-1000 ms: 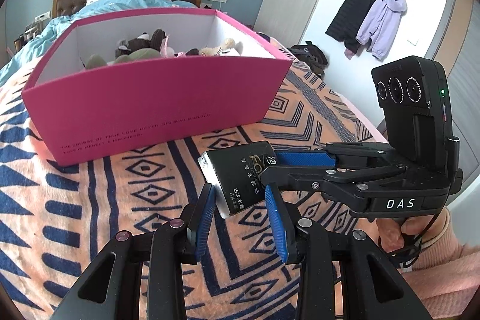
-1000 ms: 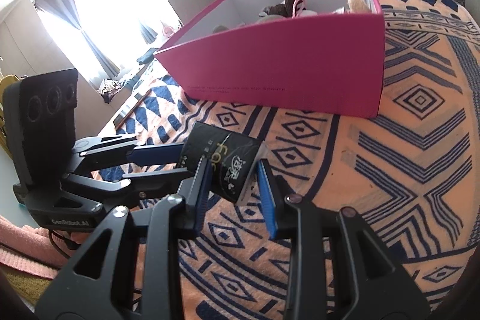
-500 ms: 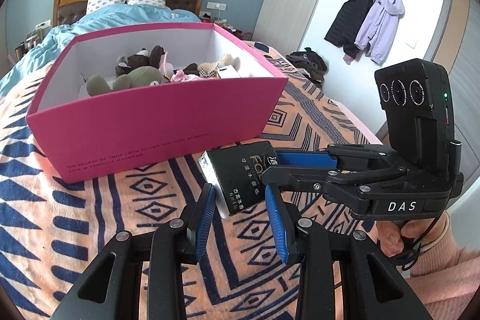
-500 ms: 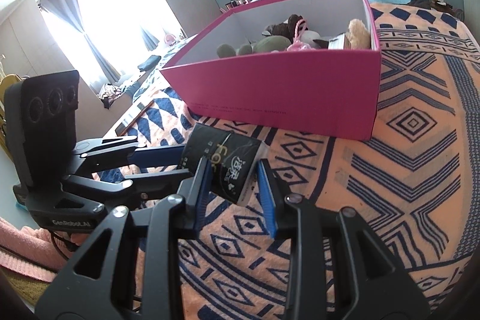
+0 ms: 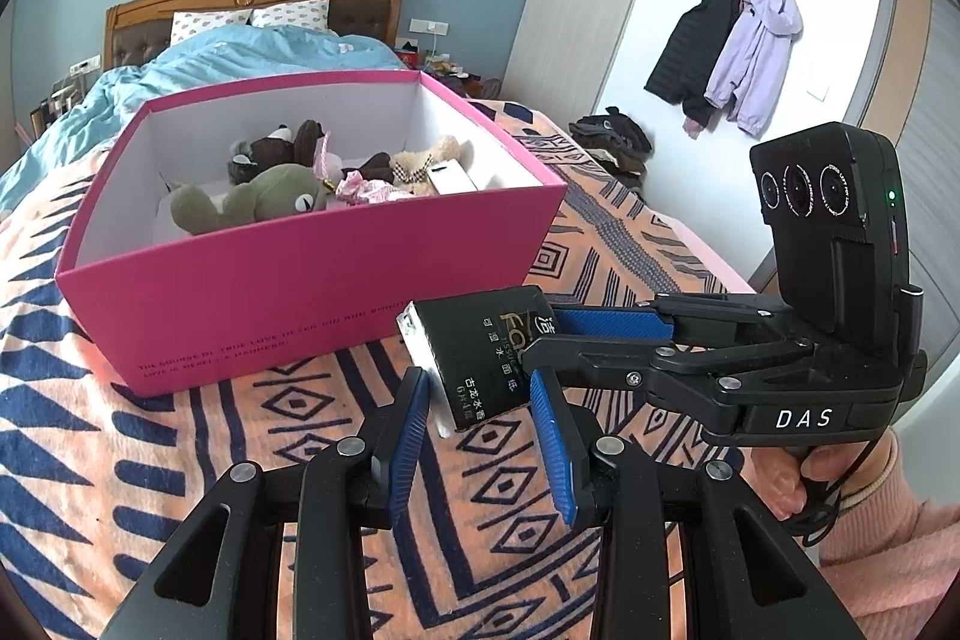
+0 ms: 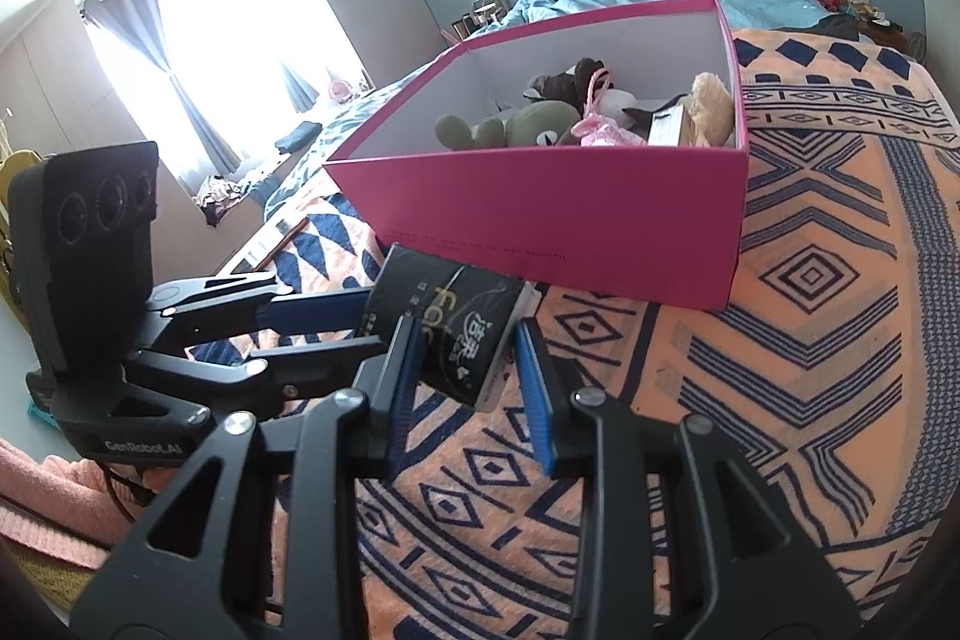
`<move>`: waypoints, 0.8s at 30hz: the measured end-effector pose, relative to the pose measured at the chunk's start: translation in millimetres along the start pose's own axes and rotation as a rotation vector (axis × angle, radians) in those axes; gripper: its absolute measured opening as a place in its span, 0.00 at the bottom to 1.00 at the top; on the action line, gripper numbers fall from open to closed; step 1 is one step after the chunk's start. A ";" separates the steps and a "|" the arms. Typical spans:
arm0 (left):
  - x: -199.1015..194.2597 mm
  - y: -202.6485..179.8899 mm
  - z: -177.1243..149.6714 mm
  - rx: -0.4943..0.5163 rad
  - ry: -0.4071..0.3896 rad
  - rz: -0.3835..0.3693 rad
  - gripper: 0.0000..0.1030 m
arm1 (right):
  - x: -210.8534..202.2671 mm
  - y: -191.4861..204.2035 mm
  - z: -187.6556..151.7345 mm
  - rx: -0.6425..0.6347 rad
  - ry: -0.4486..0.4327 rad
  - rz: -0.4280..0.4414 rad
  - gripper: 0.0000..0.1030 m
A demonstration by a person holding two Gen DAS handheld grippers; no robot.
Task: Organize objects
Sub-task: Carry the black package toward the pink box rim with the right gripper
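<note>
A black tissue pack (image 5: 480, 352) with gold and white lettering is held in the air in front of a pink box (image 5: 312, 274). Both grippers are shut on it. My left gripper (image 5: 480, 394) grips its near end, and the right gripper (image 5: 543, 337) comes in from the right. In the right wrist view my right gripper (image 6: 465, 346) clamps the pack (image 6: 462, 325), and the left gripper (image 6: 366, 316) holds its left end. The pink box (image 6: 570, 220) is open, with plush toys (image 5: 264, 196) inside.
The box stands on a bed with an orange and navy patterned blanket (image 5: 180, 460). A blue duvet (image 5: 240, 52) and a wooden headboard lie behind. Coats (image 5: 732, 40) hang on the right wall. A bright curtained window (image 6: 198, 40) is to the left.
Both grippers have lifted the tissue pack higher, so the inside of the pink box and its toys show more. The grip on the pack is unchanged.
</note>
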State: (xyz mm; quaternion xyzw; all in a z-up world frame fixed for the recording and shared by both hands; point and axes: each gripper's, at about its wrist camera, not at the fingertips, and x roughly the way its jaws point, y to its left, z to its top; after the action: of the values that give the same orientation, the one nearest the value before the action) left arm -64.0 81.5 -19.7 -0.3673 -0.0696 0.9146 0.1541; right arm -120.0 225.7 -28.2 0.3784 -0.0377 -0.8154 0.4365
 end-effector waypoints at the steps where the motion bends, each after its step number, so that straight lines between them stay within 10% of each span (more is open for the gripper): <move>1: -0.3 -0.3 0.7 0.003 -0.002 0.001 0.34 | -0.3 0.0 0.6 0.000 -0.002 0.000 0.34; 24: -2.9 1.5 16.2 0.012 -0.038 0.004 0.34 | -7.0 4.0 13.0 -0.031 -0.034 -0.013 0.34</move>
State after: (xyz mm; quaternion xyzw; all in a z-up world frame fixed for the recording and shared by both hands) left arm -73.6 78.9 -6.5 -0.3492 -0.0662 0.9221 0.1531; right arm -123.4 224.9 -13.3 0.3579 -0.0299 -0.8250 0.4364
